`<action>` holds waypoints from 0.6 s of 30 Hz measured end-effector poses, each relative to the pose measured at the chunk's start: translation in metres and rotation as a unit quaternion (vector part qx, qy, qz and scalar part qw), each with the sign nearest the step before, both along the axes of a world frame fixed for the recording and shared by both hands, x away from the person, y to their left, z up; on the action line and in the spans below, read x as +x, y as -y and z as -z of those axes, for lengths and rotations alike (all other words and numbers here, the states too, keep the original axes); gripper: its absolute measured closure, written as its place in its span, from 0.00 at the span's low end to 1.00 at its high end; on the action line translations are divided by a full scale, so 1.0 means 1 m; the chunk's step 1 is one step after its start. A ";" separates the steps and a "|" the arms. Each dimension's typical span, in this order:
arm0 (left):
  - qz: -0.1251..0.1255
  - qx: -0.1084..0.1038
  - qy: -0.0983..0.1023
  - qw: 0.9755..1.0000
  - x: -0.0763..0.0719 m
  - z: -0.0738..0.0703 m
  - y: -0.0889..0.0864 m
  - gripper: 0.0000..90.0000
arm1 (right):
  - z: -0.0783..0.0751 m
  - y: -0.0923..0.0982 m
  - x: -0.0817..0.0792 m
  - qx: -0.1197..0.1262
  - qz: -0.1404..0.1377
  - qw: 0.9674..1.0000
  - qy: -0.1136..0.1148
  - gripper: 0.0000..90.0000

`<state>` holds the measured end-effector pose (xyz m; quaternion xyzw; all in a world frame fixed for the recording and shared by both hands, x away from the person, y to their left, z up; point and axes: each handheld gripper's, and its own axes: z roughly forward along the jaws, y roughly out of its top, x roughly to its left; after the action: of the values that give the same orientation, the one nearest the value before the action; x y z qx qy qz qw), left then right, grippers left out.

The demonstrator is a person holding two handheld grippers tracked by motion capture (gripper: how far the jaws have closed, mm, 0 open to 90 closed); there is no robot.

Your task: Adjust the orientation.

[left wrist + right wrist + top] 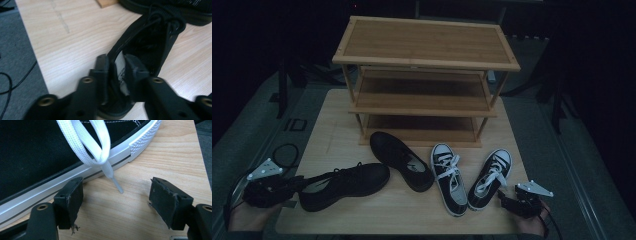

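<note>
Black leather lace-up shoe (344, 186) lies on the pale wooden table (377, 212) with its heel end right at my left claw (116, 75) and its toe pointing away from that claw, so the long axis runs straight out from the jaws toward the other shoes. Looking along the left claw, I see its jaws straddling the heel collar, one outside the rim and one inside the opening; they stand narrow, and I judge the pads are loose on the rim, not pinching it. My right claw (116, 200) sits wide and holds nothing, just beside the white rubber sole of a black canvas sneaker with white laces (50, 157), a lace tip lying between its jaws. A three-tier bamboo shoe rack (424, 80) stands beyond both claws, well apart from them. My left hand is the nearer one for the leather shoe; any lift turns on that heel grip, and the toe would probably droop.
</note>
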<state>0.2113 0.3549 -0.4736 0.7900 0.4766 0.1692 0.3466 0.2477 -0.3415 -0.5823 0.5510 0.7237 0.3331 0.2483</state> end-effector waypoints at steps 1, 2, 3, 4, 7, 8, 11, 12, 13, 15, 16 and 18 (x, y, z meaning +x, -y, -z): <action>0.000 0.003 0.002 1.000 0.002 -0.001 0.002 0.75 | 0.000 0.000 0.000 0.000 0.000 1.000 0.000 0.30; 0.000 0.003 0.002 1.000 0.002 -0.001 0.002 0.72 | 0.000 0.000 0.000 0.000 0.000 1.000 0.000 0.30; 0.006 0.010 0.003 1.000 0.006 -0.003 0.006 0.72 | 0.000 0.000 0.000 0.000 0.000 1.000 0.000 0.30; 0.010 0.014 0.003 1.000 0.009 -0.005 0.010 0.66 | 0.000 0.000 0.000 0.000 0.000 1.000 0.000 0.30; 0.023 0.021 0.004 1.000 0.014 -0.007 0.016 0.65 | 0.000 0.000 0.000 0.000 0.000 1.000 0.000 0.30; 0.040 0.029 0.002 0.999 0.019 -0.009 0.026 0.65 | 0.000 0.000 0.000 0.000 0.000 1.000 0.000 0.30; 0.055 0.043 -0.003 0.998 0.025 -0.009 0.035 0.63 | 0.000 0.000 0.000 0.000 0.000 1.000 0.000 0.30; 0.057 0.047 -0.004 0.997 0.027 -0.009 0.038 0.63 | 0.000 0.000 0.000 0.000 0.000 1.000 0.000 0.30; 0.059 0.050 -0.007 0.997 0.028 -0.009 0.040 0.63 | 0.000 0.000 0.000 0.000 0.000 1.000 0.000 0.30; 0.065 0.055 -0.012 0.996 0.031 -0.008 0.043 0.65 | 0.000 0.000 0.000 0.000 0.000 1.000 0.000 0.30; 0.070 0.060 -0.017 0.996 0.033 -0.007 0.045 0.67 | 0.000 0.000 0.000 0.000 0.000 1.000 0.000 0.30; 0.077 0.067 -0.023 0.994 0.036 -0.005 0.048 0.68 | 0.000 0.000 0.000 0.000 0.000 1.000 0.000 0.30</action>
<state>0.2472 0.3067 -0.4684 0.8495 0.4099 0.1557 0.2934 0.2477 -0.3415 -0.5823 0.5511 0.7237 0.3330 0.2481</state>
